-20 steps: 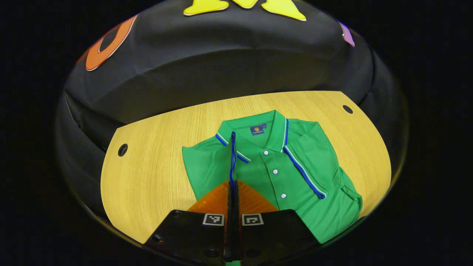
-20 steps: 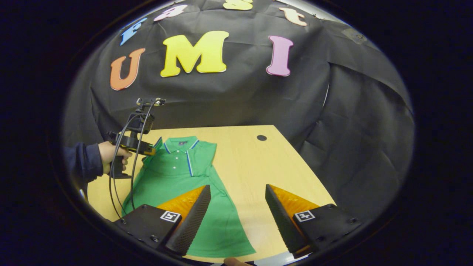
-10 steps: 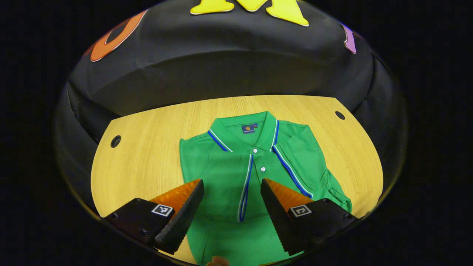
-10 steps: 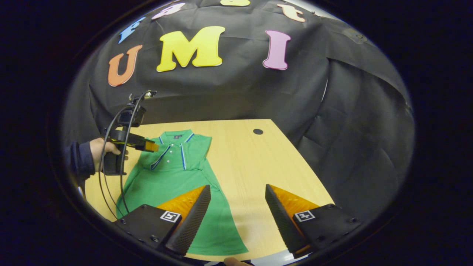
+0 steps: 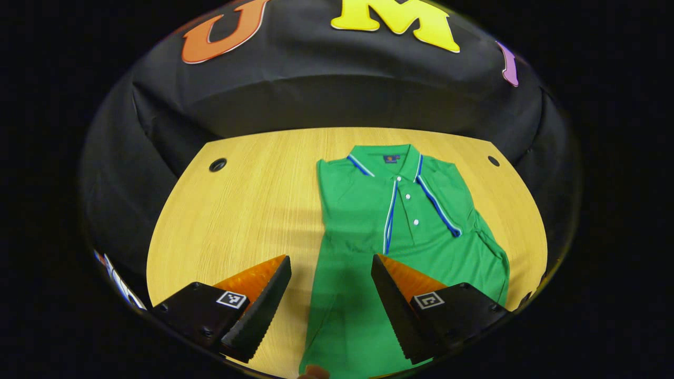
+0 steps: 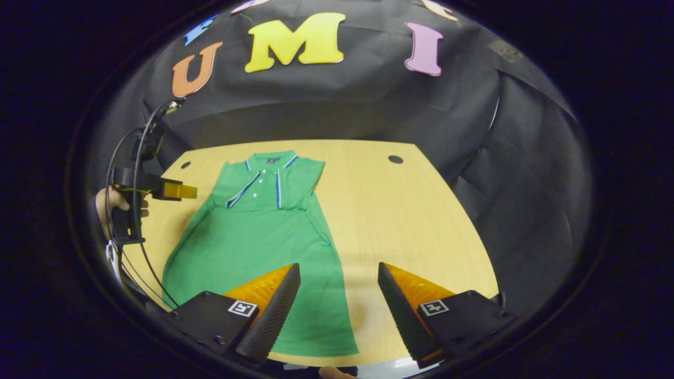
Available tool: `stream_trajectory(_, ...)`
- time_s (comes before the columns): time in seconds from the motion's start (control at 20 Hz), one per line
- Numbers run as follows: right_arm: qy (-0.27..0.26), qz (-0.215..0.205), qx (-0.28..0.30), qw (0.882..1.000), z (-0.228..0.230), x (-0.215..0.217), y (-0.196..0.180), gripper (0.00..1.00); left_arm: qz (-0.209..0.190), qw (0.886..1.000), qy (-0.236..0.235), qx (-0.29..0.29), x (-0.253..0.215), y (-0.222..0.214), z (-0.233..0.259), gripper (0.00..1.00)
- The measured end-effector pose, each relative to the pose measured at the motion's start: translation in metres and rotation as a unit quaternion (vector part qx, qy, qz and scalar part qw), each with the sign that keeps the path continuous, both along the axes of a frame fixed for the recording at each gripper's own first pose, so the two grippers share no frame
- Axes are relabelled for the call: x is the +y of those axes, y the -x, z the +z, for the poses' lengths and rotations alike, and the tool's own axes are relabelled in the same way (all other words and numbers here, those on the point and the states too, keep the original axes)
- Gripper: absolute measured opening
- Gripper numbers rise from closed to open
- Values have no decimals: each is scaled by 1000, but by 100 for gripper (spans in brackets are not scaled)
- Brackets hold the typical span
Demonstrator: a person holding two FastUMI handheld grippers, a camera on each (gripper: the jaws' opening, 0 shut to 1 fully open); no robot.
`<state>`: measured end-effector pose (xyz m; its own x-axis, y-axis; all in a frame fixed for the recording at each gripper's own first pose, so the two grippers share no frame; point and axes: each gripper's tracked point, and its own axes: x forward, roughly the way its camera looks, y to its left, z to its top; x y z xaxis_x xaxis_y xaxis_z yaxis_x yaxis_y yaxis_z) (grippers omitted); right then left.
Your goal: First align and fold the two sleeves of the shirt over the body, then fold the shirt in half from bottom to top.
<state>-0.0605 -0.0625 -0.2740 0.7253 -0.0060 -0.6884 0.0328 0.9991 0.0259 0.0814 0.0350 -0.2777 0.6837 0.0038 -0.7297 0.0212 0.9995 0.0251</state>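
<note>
on the wooden table (image 6: 421, 210), green shirt (image 6: 263, 231) lies flat, sleeves folded in; left gripper (image 5: 330, 295) and right gripper (image 6: 339, 302) hover wide open, empty, shirt toward 12 o'clock; hand (image 6: 108, 202) at 9 o'clock grips the left gripper's handle.

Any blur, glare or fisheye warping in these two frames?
Left gripper view: sharp; the wooden table edges bow strongly, and soft shadow lies on the green polo shirt near the fingers. Right gripper view: sharp, no glare; the table's far edge curves, and the periphery darkens.
</note>
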Motion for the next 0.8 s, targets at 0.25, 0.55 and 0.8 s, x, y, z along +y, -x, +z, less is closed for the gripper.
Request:
stream_trajectory(0.25,0,17,65,998,-43,2,29,95,36,997,25,61,13,84,-42,99)
stream_trajectory(0.55,-8,12,159,987,-89,-1,70,94,66,989,24,131,34,179,-66,99)
stream_trajectory(0.8,-8,12,206,979,-108,-1,88,95,69,972,25,224,36,245,-77,99)
